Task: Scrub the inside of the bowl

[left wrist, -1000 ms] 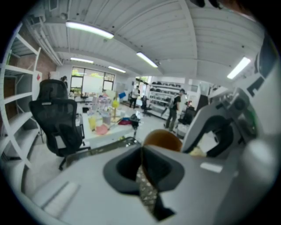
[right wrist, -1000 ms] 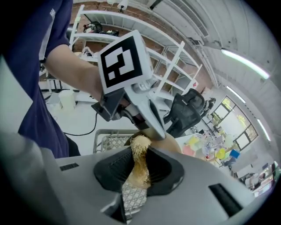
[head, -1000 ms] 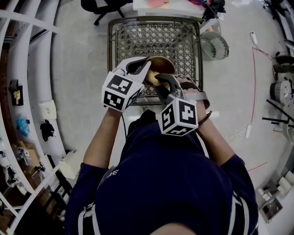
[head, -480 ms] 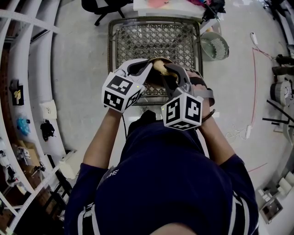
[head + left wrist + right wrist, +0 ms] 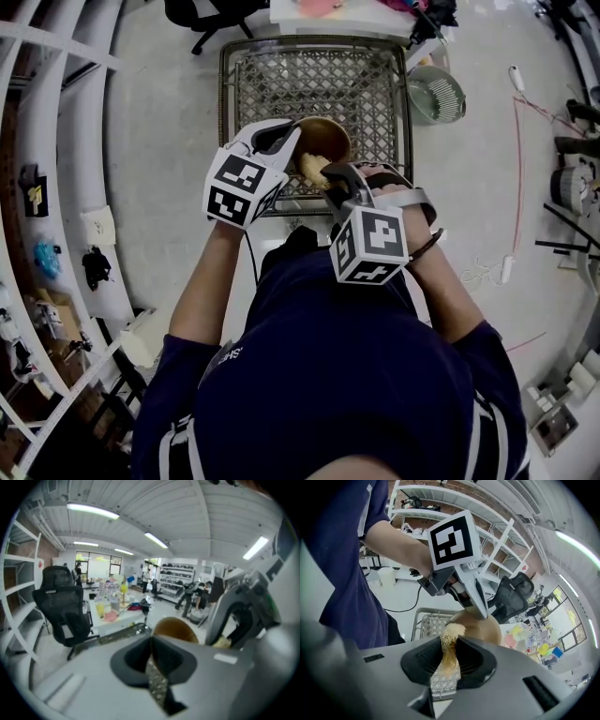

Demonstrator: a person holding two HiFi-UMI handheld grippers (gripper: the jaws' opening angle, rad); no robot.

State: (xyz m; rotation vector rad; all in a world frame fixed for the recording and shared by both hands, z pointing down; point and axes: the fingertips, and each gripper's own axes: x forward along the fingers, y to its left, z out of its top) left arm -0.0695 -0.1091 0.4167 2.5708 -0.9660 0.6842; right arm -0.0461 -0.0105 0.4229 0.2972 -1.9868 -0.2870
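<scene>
Head view showed the left gripper (image 5: 293, 139) pinched nearly shut on the left rim of the brown bowl (image 5: 325, 138), held over the wire basket (image 5: 375, 84), while the right gripper (image 5: 325, 176), clamped on a tan scrubber (image 5: 312, 167), sat at the bowl's near edge, its scrubber tip pointing into the open mouth.

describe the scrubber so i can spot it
Find the wire basket at the head view's top middle. Over its near half is a brown bowl. The scrubber is the pale, frayed tuft pinched in the right gripper, the only fibrous thing there.
</scene>
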